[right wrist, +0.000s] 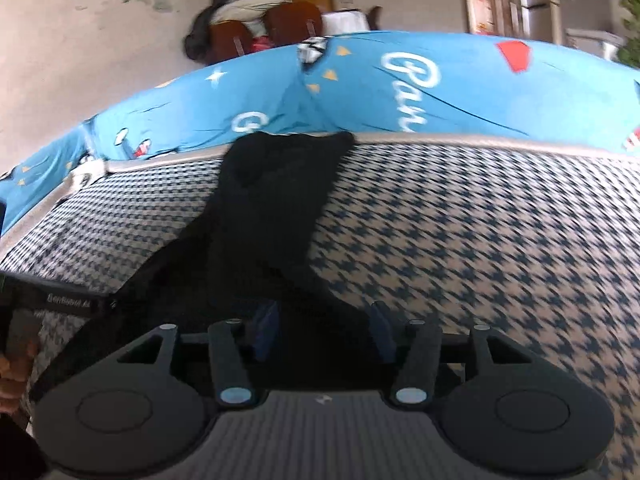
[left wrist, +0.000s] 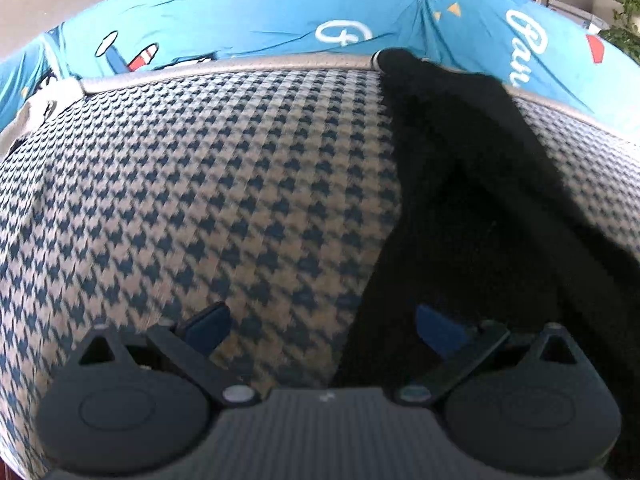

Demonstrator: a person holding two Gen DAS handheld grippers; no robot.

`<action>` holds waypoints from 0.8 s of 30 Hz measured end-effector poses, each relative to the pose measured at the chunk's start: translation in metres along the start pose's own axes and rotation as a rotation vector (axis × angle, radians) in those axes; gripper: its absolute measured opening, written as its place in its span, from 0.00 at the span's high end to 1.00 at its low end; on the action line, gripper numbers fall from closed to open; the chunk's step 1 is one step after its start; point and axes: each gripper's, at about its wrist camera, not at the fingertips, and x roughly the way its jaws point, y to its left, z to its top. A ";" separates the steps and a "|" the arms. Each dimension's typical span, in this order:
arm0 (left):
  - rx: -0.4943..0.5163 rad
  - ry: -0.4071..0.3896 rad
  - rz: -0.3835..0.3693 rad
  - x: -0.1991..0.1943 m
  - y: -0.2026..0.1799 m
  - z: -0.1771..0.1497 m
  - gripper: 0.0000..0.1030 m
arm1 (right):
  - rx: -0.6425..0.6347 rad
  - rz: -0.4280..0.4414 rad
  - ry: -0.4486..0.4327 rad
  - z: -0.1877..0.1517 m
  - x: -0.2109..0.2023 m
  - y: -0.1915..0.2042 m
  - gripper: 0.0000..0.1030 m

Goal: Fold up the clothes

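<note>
Left wrist view: the left tongs (left wrist: 320, 326) stand wide apart with nothing between their blue pads (left wrist: 206, 326), poised over a houndstooth-patterned cover (left wrist: 220, 200) that spreads across the bed. One pad lies over the bare check pattern; the other shows against the edge of a black garment (left wrist: 472, 184), though contact cannot be judged. The garment runs as a long crumpled strip from near the tongs up to the grey piped edge (left wrist: 240, 66) of the cover, where its far end laps over the piping. Beyond the piping lies a blue sheet (left wrist: 248, 12) printed with stars, a plane and white lettering. Right wrist view: the right tongs (right wrist: 324, 330) are partly open, their pads (right wrist: 266, 328) standing clear of the cloth, with the near end of the black garment (right wrist: 276, 208) lying loose between and beneath them. At the left edge appear the other tool's black body (right wrist: 60, 300) and part of a hand (right wrist: 14, 376). Farther off stand wooden chairs (right wrist: 264, 32) heaped with clothing.
</note>
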 end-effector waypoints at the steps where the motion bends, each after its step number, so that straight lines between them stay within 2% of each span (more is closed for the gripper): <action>1: 0.003 -0.005 0.010 -0.001 0.001 -0.003 0.00 | 0.007 -0.013 -0.002 -0.001 -0.003 -0.002 0.50; 8: -0.067 -0.012 0.102 -0.013 0.017 -0.019 0.00 | 0.028 -0.118 0.005 -0.013 -0.016 -0.014 0.47; 16: -0.135 -0.011 0.147 -0.029 0.023 -0.036 0.00 | 0.090 -0.226 0.050 -0.024 -0.020 -0.030 0.42; 24: -0.188 -0.003 0.167 -0.044 0.029 -0.053 0.00 | 0.079 -0.213 0.043 -0.029 -0.018 -0.031 0.41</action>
